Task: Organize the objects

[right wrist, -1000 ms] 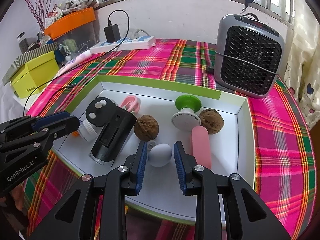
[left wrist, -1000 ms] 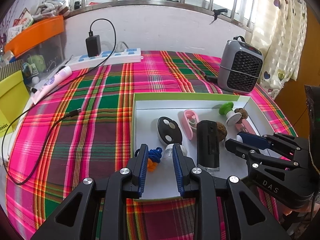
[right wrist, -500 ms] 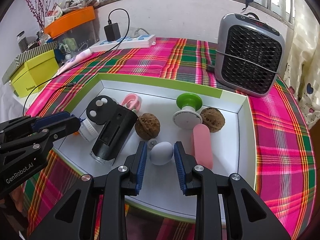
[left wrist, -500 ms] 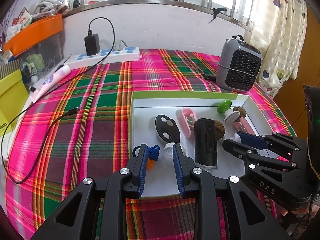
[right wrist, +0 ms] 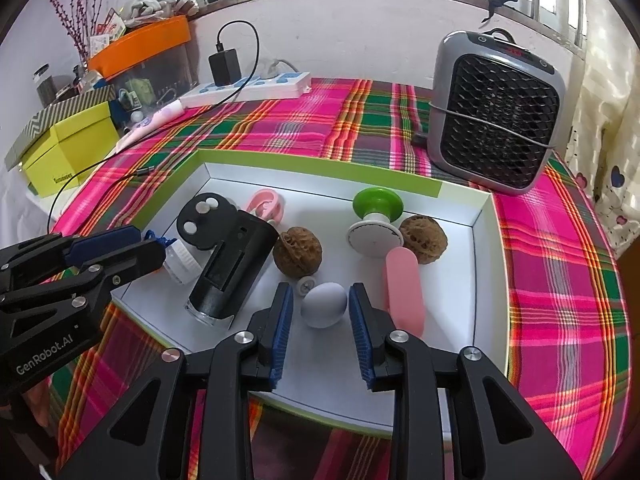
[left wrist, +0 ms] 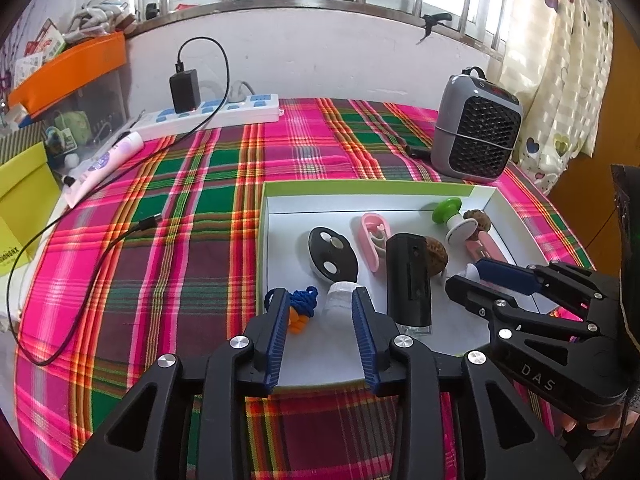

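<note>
Right hand-held gripper (right wrist: 318, 316) opening around egg (right wrist: 324, 305); tray (right wrist: 482, 280) beneath

– Where does the box lid (right wrist: 484, 240) sit?

– On the tablecloth (right wrist: 360, 120), before me. The fan heater (right wrist: 494, 114) stands behind its far right corner, the power strip (right wrist: 248, 86) further back on the left, along the wall.

– And inside it?

– On the left an oval case (left wrist: 332, 256), with a ribbed cap (left wrist: 338, 300) before it and a knotted cord (left wrist: 302, 302) left of that. A boxy device (right wrist: 232, 264) lies right of the cap. A walnut (right wrist: 298, 252) touches the device's far end. Behind the walnut lies a small clip (right wrist: 266, 204). On the right a mushroom-shaped stamp (right wrist: 376, 216) lies tipped over, a second walnut (right wrist: 424, 238) just beside it, and a capsule (right wrist: 404, 290) before both. An egg-shaped ball (right wrist: 324, 304) lies left of the capsule.
</note>
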